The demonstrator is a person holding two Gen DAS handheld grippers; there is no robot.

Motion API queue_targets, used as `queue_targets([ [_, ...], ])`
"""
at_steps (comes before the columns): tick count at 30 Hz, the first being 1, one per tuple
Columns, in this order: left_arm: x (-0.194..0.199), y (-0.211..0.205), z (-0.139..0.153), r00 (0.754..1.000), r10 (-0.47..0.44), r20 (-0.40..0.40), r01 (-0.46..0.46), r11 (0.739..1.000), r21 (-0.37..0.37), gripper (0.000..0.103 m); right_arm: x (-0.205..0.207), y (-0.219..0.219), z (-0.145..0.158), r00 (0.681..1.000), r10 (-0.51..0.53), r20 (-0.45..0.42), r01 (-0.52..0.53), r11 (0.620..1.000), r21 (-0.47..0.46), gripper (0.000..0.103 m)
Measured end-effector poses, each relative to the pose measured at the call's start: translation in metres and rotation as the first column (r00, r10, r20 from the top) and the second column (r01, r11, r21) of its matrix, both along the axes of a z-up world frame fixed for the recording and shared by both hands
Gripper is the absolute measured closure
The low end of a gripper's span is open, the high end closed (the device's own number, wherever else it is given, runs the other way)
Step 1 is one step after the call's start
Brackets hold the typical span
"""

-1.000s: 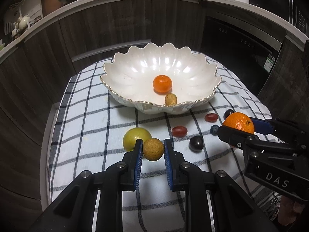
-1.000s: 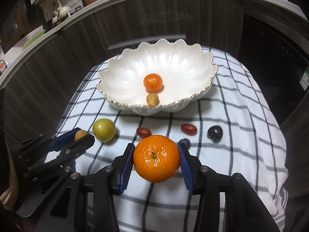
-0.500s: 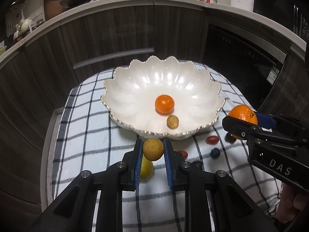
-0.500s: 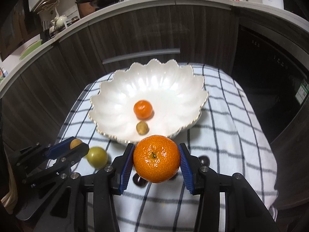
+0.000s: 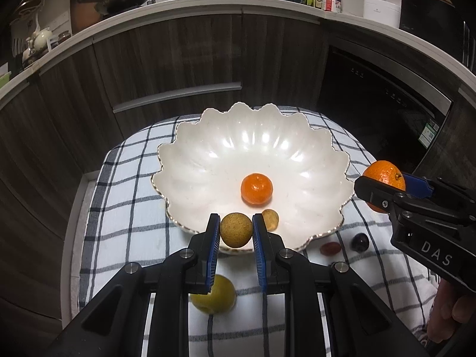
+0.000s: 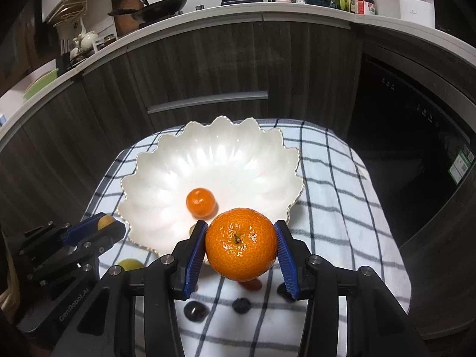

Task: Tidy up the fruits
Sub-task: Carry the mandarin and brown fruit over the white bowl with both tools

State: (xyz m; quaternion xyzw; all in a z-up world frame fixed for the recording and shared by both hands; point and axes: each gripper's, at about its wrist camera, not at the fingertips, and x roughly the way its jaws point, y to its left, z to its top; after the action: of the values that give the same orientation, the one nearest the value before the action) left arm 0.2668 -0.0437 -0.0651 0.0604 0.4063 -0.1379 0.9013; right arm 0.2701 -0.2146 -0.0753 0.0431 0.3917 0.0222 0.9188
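Observation:
A white scalloped bowl [image 5: 208, 160] [image 6: 166, 178] stands on a checked cloth and holds a small orange [image 5: 256, 188] [image 6: 200, 202] and a small brown fruit [image 5: 270, 219]. My left gripper [image 5: 236, 230] is shut on a round brown fruit [image 5: 236, 230] and holds it above the bowl's near rim; it also shows in the right wrist view [image 6: 104, 223]. My right gripper [image 6: 241, 244] is shut on a large orange [image 6: 241, 244] [image 5: 385, 175], held above the bowl's right edge.
A yellow-green fruit [image 5: 213, 294] [image 6: 131, 264], a red cherry tomato [image 5: 330, 247] and dark grapes [image 5: 360, 241] [image 6: 195, 302] [image 6: 241, 305] lie on the cloth [image 6: 342, 184] near the bowl. Dark cabinets [image 5: 178, 59] and an oven [image 6: 401, 136] stand behind.
Both grippers have risen and moved forward with their fruit, from above the cloth to over the bowl's near rim. Both grips are unchanged.

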Motion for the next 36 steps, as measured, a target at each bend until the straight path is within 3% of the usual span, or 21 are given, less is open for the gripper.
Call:
queue_targets([
  [36, 0.087, 0.000, -0.020, 0.995, 0.092, -0.041, -0.092, 0.996, 0.010, 0.081, 0.087, -0.020, -0.008, 0.998, -0.055, -0.002, 0.055, 0.998, -0.041, 0.056],
])
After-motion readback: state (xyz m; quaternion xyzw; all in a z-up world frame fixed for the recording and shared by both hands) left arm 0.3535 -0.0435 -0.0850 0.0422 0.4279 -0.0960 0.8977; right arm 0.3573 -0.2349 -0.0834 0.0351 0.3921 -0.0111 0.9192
